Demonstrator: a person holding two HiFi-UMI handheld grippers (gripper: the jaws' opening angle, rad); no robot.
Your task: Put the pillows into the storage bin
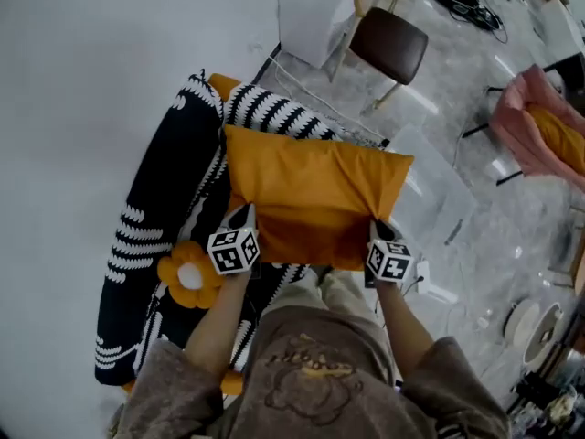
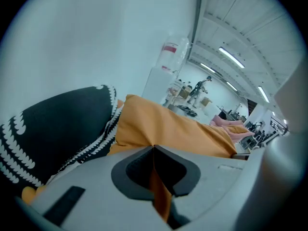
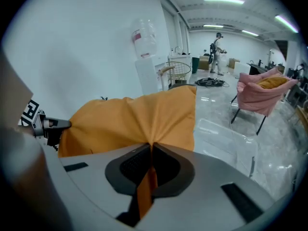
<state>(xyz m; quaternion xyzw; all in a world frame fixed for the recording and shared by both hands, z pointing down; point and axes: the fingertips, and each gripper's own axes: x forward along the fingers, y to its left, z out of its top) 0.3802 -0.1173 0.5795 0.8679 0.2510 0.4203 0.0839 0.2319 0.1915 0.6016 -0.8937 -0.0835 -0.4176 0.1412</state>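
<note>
Between the fingers of my left gripper (image 2: 153,149) sits a thin fold of orange cloth, the dark pads pressed tight together on it. My right gripper (image 3: 151,147) bites the same fabric the same way, with a creased tuck running down between its closed fingers. Both folds belong to the orange pillow (image 1: 315,195), a plump rectangle in a smooth, slightly wrinkled cover. I hold it by its near edge, one gripper at each end, clear of the pile beneath. Just beside the left gripper's marker cube I see a flower cushion (image 1: 189,275), orange and petal-shaped with a white centre. Left of that a long black pillow (image 1: 169,208) in a chunky knit, trimmed with white scalloped rows, lies along the white wall (image 1: 91,62). A striped pillow (image 1: 274,112), black and white and also knitted, shows past the far edge of the orange one. To the right, on the glossy grey floor (image 1: 457,80), stands the storage bin (image 1: 437,204), a clear plastic box just beside the orange pillow's right end. Farther off I make out a brown chair (image 1: 388,44) with pale legs and a pink chair (image 1: 539,126) carrying an orange cushion. A white water dispenser (image 3: 147,71) with its bottle on top stands against the wall.
</note>
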